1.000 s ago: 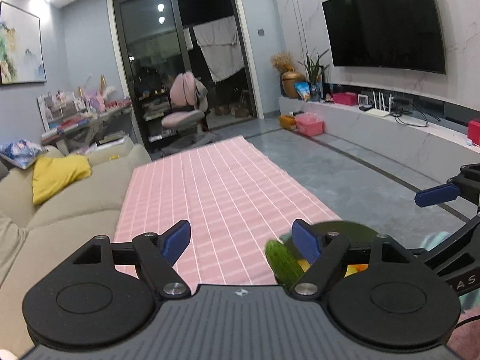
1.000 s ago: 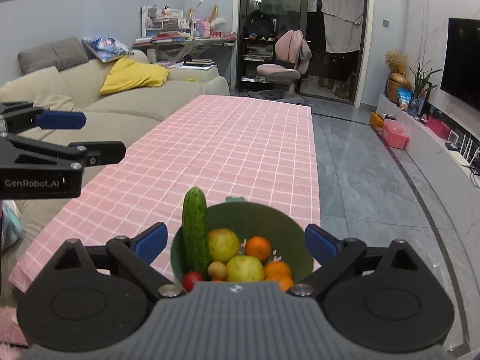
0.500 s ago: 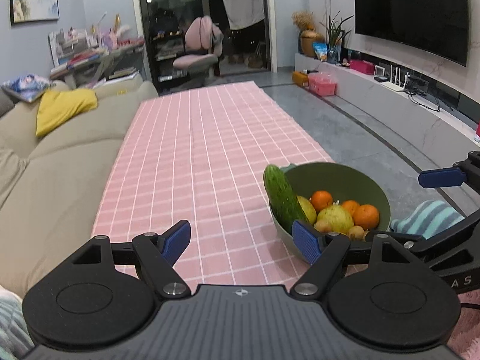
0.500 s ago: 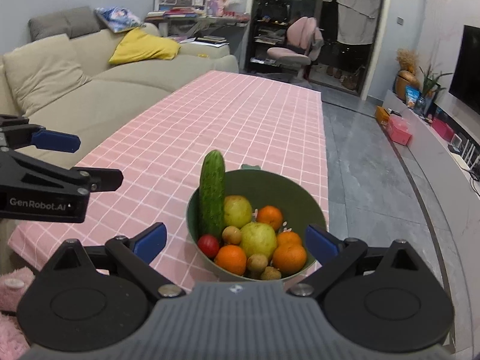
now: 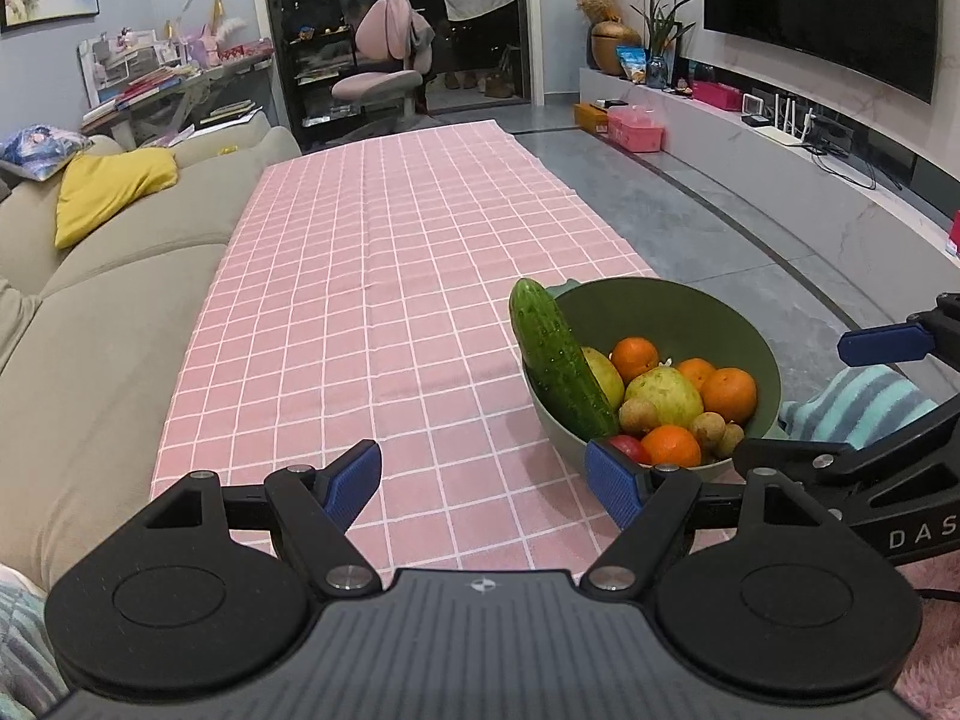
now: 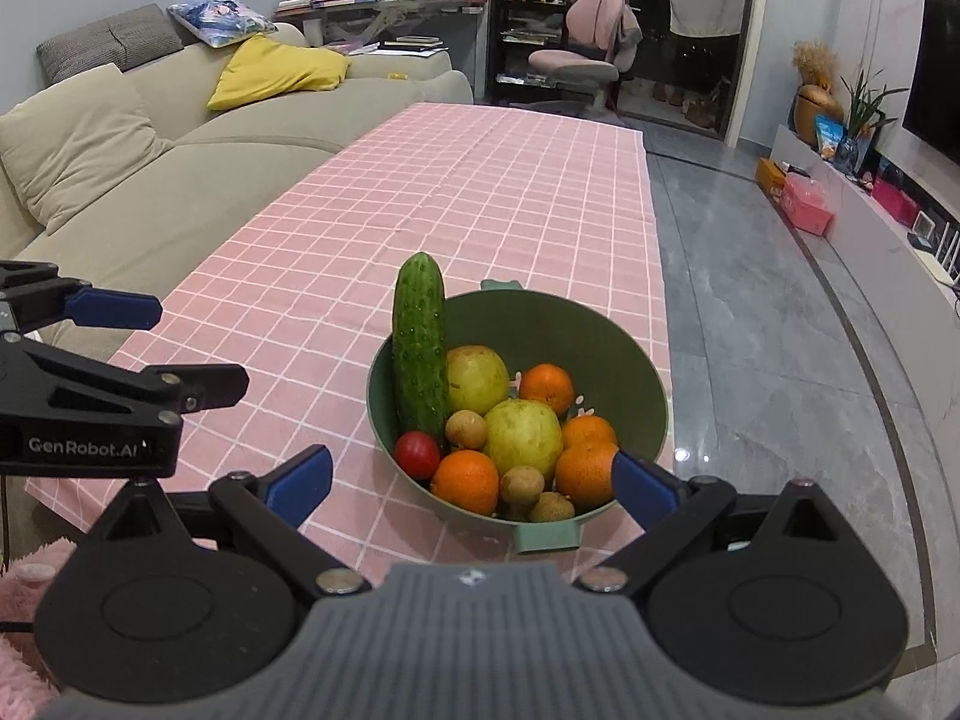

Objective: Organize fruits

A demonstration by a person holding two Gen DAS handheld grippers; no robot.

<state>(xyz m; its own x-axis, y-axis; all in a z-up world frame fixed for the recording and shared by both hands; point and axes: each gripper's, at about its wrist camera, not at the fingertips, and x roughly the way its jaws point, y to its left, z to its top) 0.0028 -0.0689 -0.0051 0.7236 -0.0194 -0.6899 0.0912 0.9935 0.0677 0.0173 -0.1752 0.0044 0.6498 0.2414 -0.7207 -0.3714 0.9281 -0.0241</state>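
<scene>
A green bowl (image 6: 606,330) stands near the front right edge of the pink checked tablecloth (image 6: 468,192). It holds a cucumber (image 6: 419,354) leaning on the left rim, two pale green guavas (image 6: 523,429), several oranges (image 6: 465,480), a red tomato (image 6: 417,453) and small brown longans (image 6: 522,485). My right gripper (image 6: 473,477) is open and empty, just in front of the bowl. My left gripper (image 5: 485,480) is open and empty, over the cloth left of the bowl (image 5: 690,306), where the cucumber (image 5: 558,360) also shows.
A beige sofa (image 6: 120,180) with a yellow cushion (image 6: 276,69) runs along the table's left side. Grey floor (image 6: 750,300) lies to the right, with a TV wall and low shelf. A pink chair (image 6: 591,42) stands beyond the table's far end.
Both grippers have pulled back and tilted down, so the bowl and its fruit now show fully in both views. The jaws stayed open. The fruit has not moved.
</scene>
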